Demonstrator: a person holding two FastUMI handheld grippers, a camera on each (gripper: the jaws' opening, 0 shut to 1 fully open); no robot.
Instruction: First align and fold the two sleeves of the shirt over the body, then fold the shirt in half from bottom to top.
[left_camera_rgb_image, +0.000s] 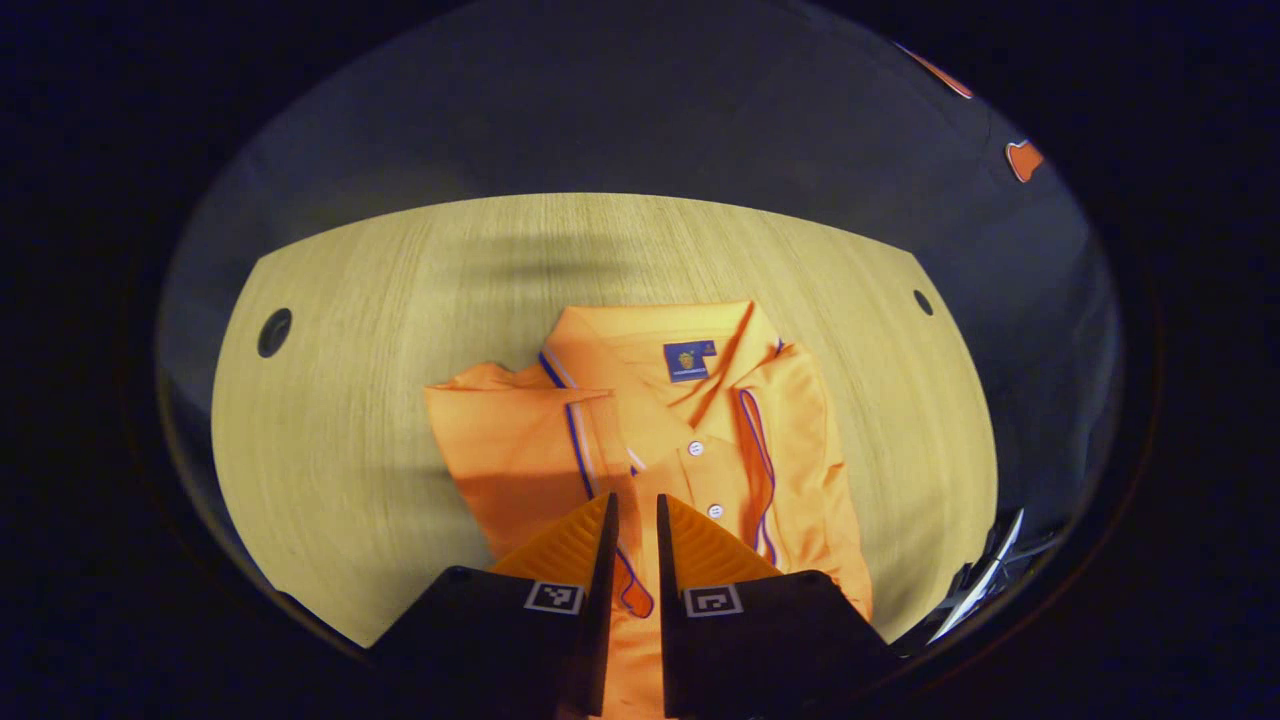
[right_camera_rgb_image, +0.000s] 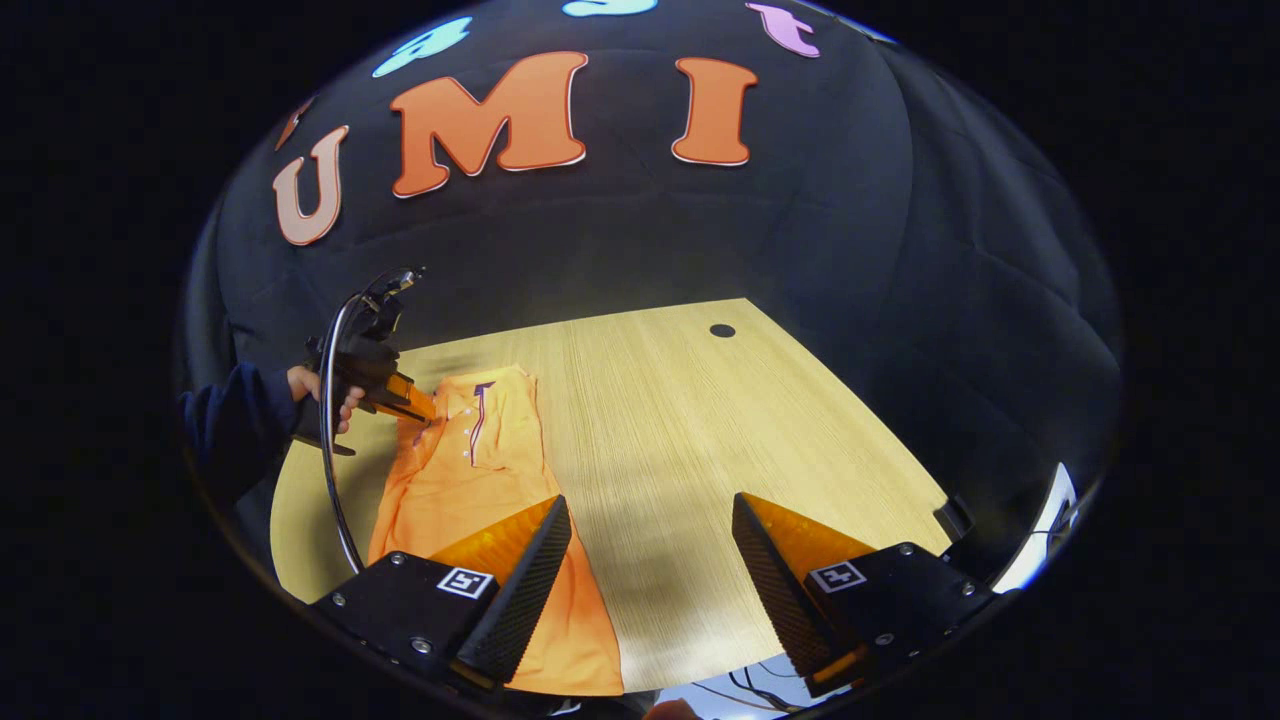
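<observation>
Orange cloth ahead: looking down, in the left gripper view, on a polo shirt lying flat on a pale wooden table. Lying with the collar at the far end, a blue label inside the neck and white buttons running down the front. Showing both sleeves folded in over the body, their blue-piped edges lying close beside the row of buttons.

Hanging just over the near middle of the shirt: the left gripper, jaws narrow, leaving only a thin slit. Catching sight of a loop of piped hem in that slit, yet failing to tell whether pinching it or merely hovering above.

Looking from the right gripper view: finding the shirt at the table's left, with the left gripper touching its far part, gripped by a hand in a dark sleeve, and trailing a black cable. Hovering near the table's near edge: the right gripper, jaws spread wide, holding nothing, its left finger overlapping the shirt's near end, its right finger over bare wood.
</observation>
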